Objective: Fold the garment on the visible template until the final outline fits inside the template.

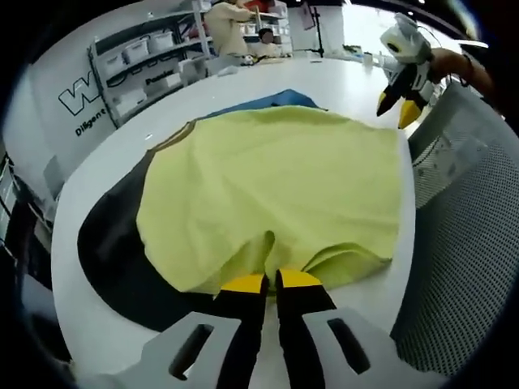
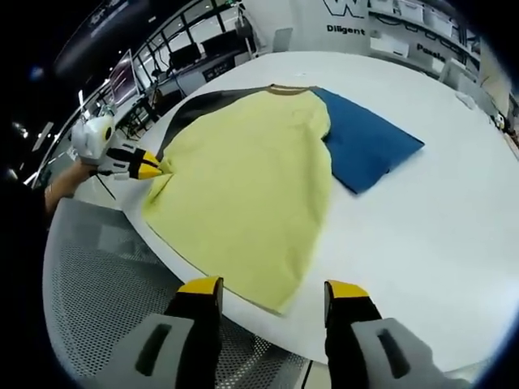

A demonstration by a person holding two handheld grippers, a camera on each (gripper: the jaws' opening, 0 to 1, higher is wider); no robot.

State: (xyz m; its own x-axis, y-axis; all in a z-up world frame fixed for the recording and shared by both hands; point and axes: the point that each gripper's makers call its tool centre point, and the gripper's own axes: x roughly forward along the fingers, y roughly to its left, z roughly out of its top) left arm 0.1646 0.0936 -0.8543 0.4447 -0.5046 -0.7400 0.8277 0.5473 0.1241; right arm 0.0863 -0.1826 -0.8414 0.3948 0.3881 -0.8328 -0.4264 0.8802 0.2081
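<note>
STAGE: early, fold unfinished | left hand-held gripper: jaws closed, pinching edge of pale yellow-green fabric garment | right hand-held gripper: jaws wide apart, empty, garment ahead | garment spread over dark template on white bench, blue sleeve overhanging; folds remain.

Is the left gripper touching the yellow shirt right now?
Touching. In the right gripper view, the left gripper pinches the yellow shirt at its edge, jaws closed on bunched fabric.

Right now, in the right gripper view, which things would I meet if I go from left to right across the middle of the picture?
left gripper pinching the garment's edge → yellow garment → blue sleeve → bare white table.
</note>
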